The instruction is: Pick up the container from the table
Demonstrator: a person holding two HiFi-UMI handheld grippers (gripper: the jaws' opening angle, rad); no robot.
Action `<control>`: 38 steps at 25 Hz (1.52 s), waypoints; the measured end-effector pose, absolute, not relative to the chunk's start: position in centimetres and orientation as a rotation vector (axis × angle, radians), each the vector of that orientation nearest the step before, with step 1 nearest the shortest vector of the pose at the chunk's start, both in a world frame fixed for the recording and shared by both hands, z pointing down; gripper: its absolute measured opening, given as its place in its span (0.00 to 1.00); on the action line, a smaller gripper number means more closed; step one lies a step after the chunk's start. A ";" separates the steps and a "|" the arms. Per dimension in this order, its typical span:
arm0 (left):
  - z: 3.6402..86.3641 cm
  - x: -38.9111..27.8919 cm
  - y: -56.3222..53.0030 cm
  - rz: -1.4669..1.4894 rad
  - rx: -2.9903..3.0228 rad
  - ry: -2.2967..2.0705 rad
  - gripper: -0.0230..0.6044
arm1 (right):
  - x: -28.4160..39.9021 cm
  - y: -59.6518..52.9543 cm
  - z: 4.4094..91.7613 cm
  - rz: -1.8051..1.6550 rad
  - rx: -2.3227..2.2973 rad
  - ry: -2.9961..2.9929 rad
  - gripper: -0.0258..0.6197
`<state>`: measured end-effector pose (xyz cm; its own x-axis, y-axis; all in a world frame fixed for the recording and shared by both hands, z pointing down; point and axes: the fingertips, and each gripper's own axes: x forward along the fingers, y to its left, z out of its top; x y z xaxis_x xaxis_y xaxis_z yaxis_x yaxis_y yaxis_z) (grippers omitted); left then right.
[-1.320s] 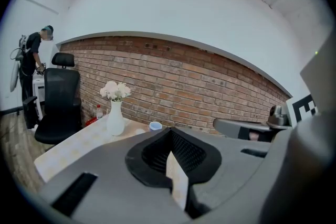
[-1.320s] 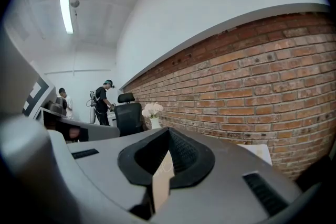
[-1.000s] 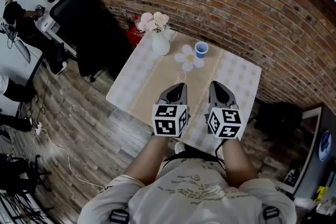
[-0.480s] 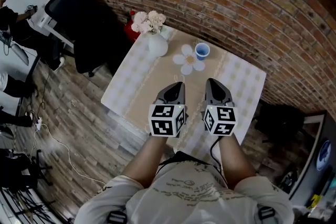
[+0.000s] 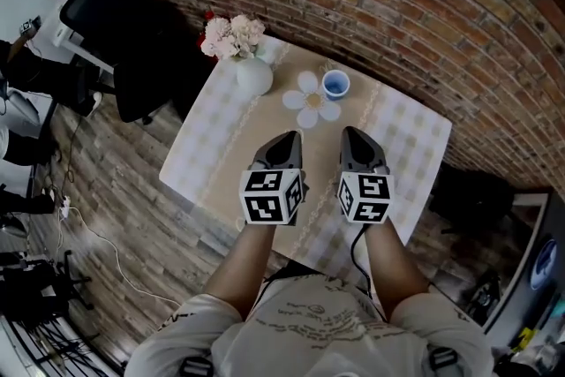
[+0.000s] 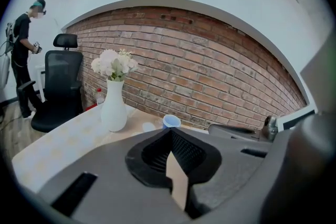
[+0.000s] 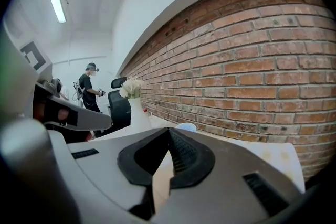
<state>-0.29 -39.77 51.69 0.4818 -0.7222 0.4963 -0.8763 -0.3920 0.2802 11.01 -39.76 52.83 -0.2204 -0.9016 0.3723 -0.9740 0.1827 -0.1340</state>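
Approaching only: left gripper [image 5: 282, 139] and right gripper [image 5: 351, 135] above the near worktop [image 5: 410, 137], fingers pressed together, empty; blue container [image 5: 335, 84] upright at far side, well apart. Next, probably: spread fingers, reach forward around it

A matt checked cloth covers the bench [image 5: 406, 137]. The vase [image 5: 253, 77] looks glossy, smooth and white, and the blue container [image 5: 335, 84] is smooth too. The wall [image 5: 424, 13] is rough brick and the floor [image 5: 124, 216] worn wood planks. The left gripper [image 6: 170, 132] and right gripper [image 7: 168, 131] are matt grey plastic with ribbed black linings.
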 end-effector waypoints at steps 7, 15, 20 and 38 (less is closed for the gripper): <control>53.8 -0.1 -41.0 0.430 2.165 -1.309 0.04 | 11.0 -43.2 54.6 0.460 1.758 -2.251 0.16; 57.1 -0.4 -43.1 0.461 2.137 -1.315 0.04 | 11.2 -47.9 59.7 0.467 1.790 -2.177 0.49; 58.6 -0.8 -43.3 0.495 2.113 -1.312 0.04 | 12.0 -50.0 61.6 0.477 1.800 -2.142 0.49; 61.6 -2.7 -43.4 0.578 2.067 -1.326 0.04 | 11.7 -56.0 65.0 0.407 1.819 -2.092 0.60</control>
